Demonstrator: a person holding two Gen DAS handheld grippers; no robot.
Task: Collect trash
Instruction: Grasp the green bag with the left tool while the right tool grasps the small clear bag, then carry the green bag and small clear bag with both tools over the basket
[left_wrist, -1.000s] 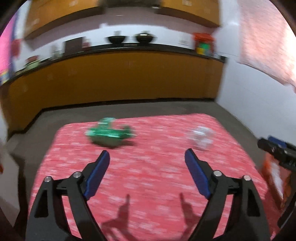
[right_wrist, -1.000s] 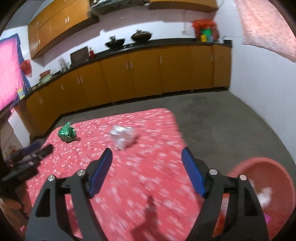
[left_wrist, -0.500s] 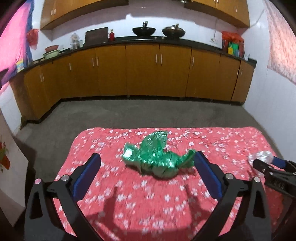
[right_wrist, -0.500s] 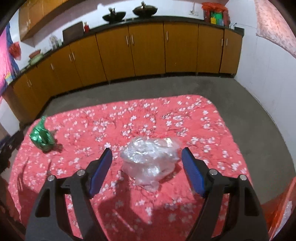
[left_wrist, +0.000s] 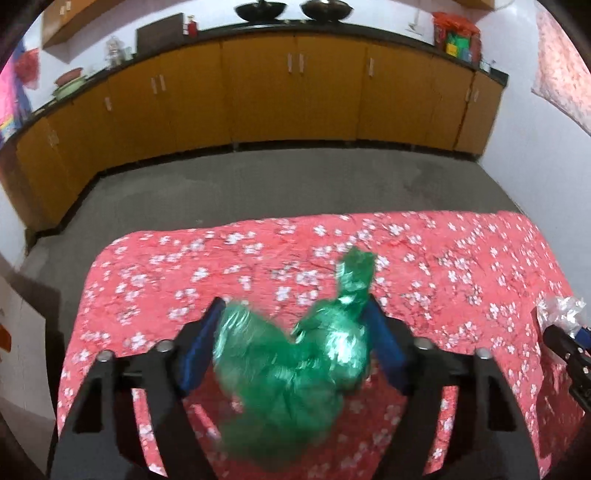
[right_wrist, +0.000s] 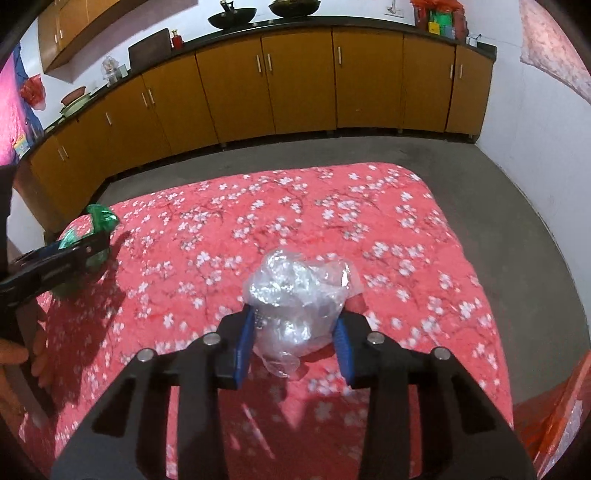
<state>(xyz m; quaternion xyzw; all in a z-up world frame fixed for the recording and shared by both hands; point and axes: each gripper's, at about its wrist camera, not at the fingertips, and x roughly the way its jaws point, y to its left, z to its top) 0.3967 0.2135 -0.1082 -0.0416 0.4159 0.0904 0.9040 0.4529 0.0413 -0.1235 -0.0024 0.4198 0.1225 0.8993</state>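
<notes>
I have the left hand-held gripper (left_wrist: 295, 325) closed on the crumpled green foil wrapper (left_wrist: 291, 354), low centre of its view. The right hand-held gripper (right_wrist: 295, 336) pinches the crumpled clear plastic bag (right_wrist: 295, 295), mid-frame. I judge both pieces feather-light, soft, slippery and easily squashed, so gripping the bulky middle suits them better than a loose tail. I count two pieces of trash, one per gripper. Beneath both lies the red floral cloth (right_wrist: 369, 221); at lower right is a red edge (right_wrist: 554, 413) I cannot identify.

Dim indoor light, fisheye-warped edges, motion-blurred foreground, soft shadows.
</notes>
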